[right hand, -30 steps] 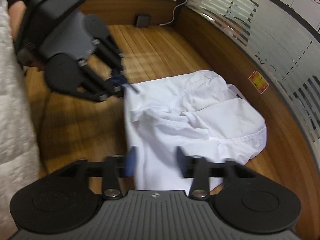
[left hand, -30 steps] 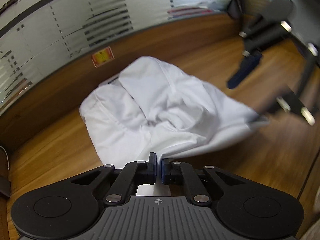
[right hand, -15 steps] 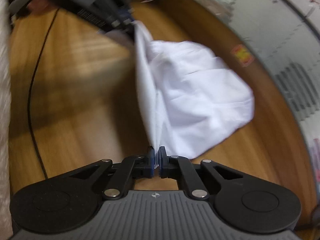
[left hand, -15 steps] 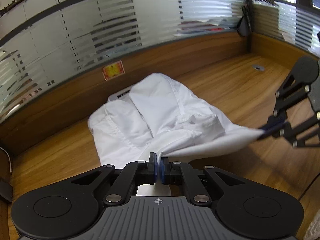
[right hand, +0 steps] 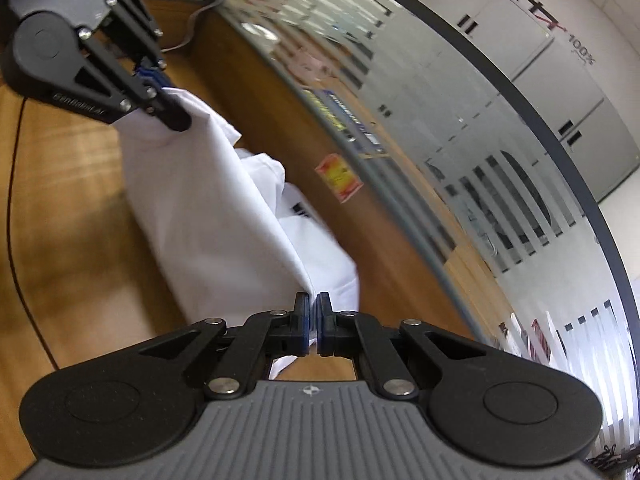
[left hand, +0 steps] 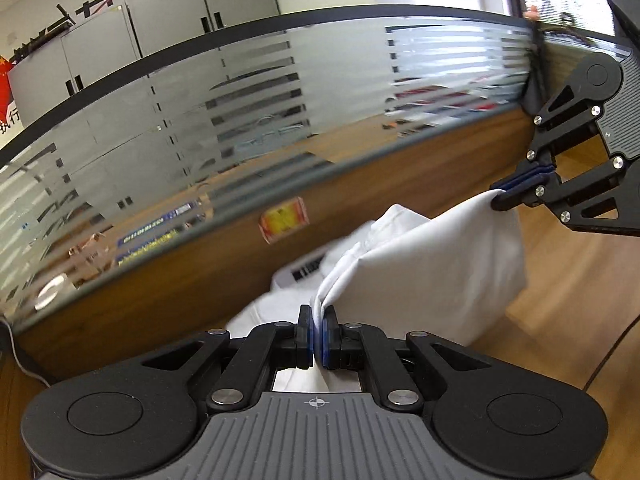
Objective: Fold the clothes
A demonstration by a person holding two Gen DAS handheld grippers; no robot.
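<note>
Left wrist view: left tongs (left hand: 318, 332) clamped on a bunched corner of white garment (left hand: 440, 276), right tongs (left hand: 516, 186) pinching another corner at far right. Garment hung lifted between both above wooden surface (left hand: 560, 312).

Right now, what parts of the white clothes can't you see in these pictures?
- Left wrist view: the white garment's near end is hidden behind the left gripper.
- Right wrist view: the garment's lower edge drops behind the right gripper.
- Both views: the lower folds are blurred, so its type is unclear.
- The label's print is too small to read.
</note>
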